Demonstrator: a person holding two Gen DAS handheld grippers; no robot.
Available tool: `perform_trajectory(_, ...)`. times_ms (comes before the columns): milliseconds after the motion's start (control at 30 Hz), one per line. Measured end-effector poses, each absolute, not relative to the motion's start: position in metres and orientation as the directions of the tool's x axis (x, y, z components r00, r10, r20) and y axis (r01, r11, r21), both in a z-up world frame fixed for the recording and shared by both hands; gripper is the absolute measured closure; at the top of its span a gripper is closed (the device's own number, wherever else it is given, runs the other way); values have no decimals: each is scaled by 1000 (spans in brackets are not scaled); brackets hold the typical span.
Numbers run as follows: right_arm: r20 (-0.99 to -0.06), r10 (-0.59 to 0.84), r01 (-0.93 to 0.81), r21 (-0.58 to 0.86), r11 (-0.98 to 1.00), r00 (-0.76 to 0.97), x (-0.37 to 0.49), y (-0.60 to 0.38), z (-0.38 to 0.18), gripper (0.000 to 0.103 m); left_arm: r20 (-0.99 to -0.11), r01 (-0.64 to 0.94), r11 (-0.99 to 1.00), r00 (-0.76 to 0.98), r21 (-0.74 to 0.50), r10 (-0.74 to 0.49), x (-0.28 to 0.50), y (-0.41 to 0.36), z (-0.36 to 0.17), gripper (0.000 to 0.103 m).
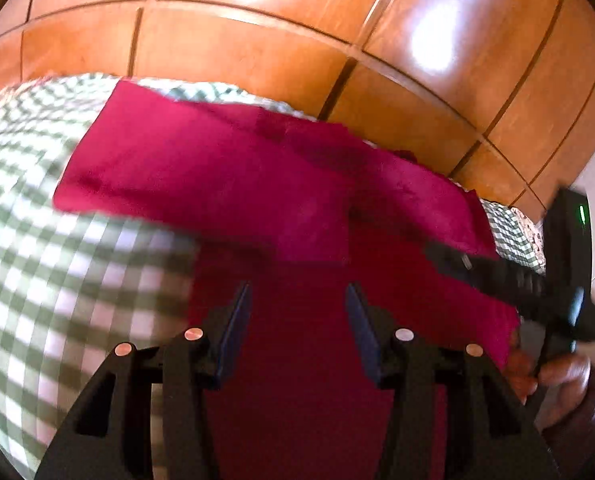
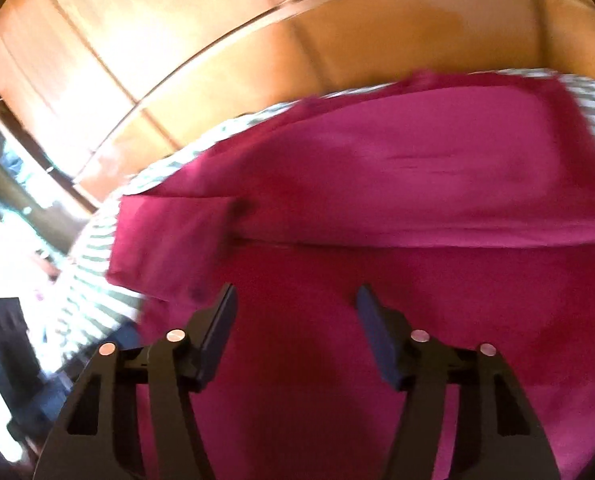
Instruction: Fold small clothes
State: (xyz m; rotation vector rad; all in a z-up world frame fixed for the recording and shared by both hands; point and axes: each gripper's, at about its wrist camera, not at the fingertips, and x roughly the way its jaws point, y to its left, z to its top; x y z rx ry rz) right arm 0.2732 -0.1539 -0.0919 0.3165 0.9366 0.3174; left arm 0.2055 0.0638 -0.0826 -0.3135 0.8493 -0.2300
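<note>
1. One garment is in play: a magenta garment (image 1: 225,176) lying spread on a green-and-white checked cloth (image 1: 25,264). In the left wrist view a folded layer of it runs across the middle, with a deeper red layer below it, nearer the camera.

2. Two grippers show. The left gripper (image 1: 299,300) hangs over the near part of the garment, its two fingers spread wide with nothing but red fabric showing in the gap — whether they touch the fabric cannot be told.

3. The right gripper (image 2: 297,300) likewise has its two fingers spread apart over the garment (image 2: 417,168), gripping nothing. A folded flap, perhaps a sleeve, lies just ahead and to the left of its left finger.

4. In the left wrist view the right gripper (image 1: 537,280) appears from outside at the garment's right edge, held by one hand (image 1: 557,372).

5. The checked cloth (image 2: 93,264) shows on both sides of the garment, blurred.

6. Behind stands one run of glossy orange-brown wooden panels (image 1: 297,40), crossed by dark seams.
</note>
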Motion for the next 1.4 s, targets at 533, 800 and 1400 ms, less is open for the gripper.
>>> perform_trajectory(533,-585,384,-304,235,923,714,297,-87,24,99,-697,48,922,640,-384,-324,199,69,-112,55)
perform_trajectory(800,-574,198,-108,187,976,794,298,-184,40,99,-705,46,930,639,-364,-308,201,64,-112,55)
perform_trajectory(1400,-759,-22,181,127,975,650,318,-285,-92,97,-703,-1,914,639,-407,-312,235,84,-72,47)
